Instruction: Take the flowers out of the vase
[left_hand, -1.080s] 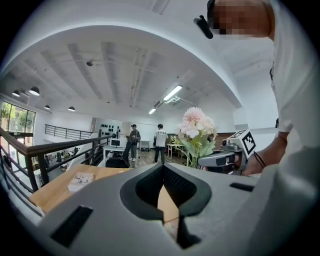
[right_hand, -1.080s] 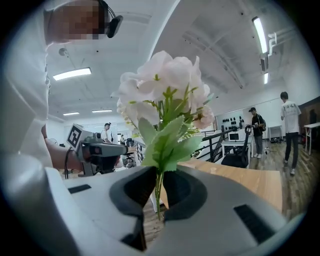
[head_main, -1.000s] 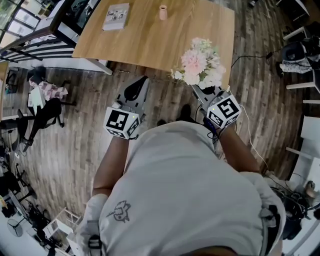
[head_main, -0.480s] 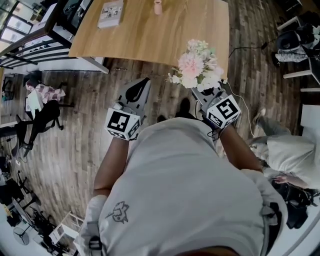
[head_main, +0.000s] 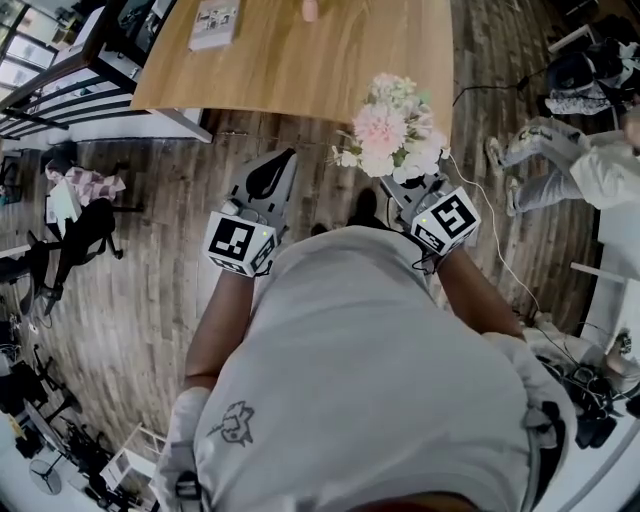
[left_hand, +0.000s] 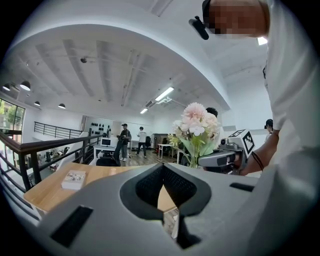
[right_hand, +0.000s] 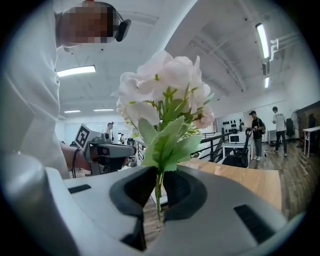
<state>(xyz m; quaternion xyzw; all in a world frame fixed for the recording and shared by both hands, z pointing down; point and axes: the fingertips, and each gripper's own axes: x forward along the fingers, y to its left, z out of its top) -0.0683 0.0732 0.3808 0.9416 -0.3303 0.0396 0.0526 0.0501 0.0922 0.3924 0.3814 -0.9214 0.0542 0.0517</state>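
Since the earlier frames, the desk (head_main: 330, 70) has slid toward the top of the head view, and the pink vase (head_main: 309, 9) on it is now cut by the upper edge. A second person (head_main: 575, 160) in pale clothes has come into view at the right, over the wooden floor (head_main: 150, 250). Both grippers have kept their places in front of the wearer's body.

Right gripper (head_main: 405, 185): jaws pinching the green stems of the flowers (head_main: 392, 130), which stand upright above it, their blooms over the desk's near edge. The stem ends hang free below the pads.

Left gripper (head_main: 283, 162): jaws pressed together with nothing between them, pointing roughly level toward the desk.

The bouquet is well apart from the vase, which stands empty at the far side of the desk, near a booklet (head_main: 214, 22).

Reading: the shift suggests the wearer is drawing back from the desk with the bouquet in hand. The removal itself appears complete; only setting the flowers down somewhere may remain. With 1 thin pinch on the stems, the bouquet could tilt or slip.
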